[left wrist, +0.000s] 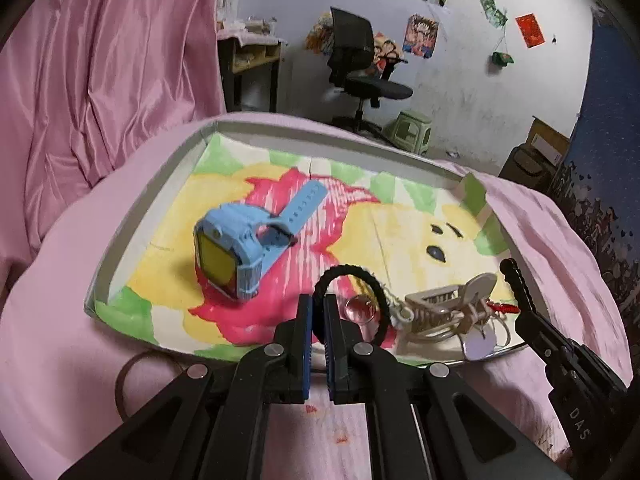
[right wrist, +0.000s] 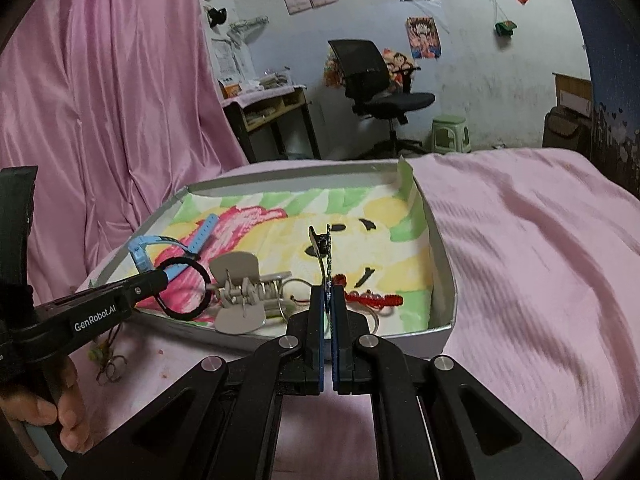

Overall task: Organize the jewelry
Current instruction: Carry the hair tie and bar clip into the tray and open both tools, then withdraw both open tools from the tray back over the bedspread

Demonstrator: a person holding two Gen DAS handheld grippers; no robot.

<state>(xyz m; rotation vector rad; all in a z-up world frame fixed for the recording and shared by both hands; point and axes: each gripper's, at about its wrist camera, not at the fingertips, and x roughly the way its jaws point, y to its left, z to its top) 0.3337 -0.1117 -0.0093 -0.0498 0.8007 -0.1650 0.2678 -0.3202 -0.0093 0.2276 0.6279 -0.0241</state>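
Observation:
A shallow box (left wrist: 144, 220) lined with a bright cartoon picture lies on pink bedding. A blue watch (left wrist: 236, 248) stands in its left half. My left gripper (left wrist: 318, 314) is shut on a black braided hair tie (left wrist: 356, 270) over the box's near edge; in the right wrist view the gripper (right wrist: 162, 277) and tie (right wrist: 200, 300) are at the left. My right gripper (right wrist: 329, 298) is shut on a thin black hair clip (right wrist: 322, 246) that sticks up over the box. A beige claw clip (right wrist: 240, 290) and a red cord bracelet (right wrist: 374, 300) lie in the box's near part.
A clear bead (left wrist: 360, 309) and thin rings lie by the claw clip. A brown loop (left wrist: 130, 376) and small rings (right wrist: 112, 368) lie on the bedding outside the box. A pink curtain (left wrist: 100, 80) hangs at the left. A desk, an office chair (right wrist: 376, 92) and a stool stand beyond.

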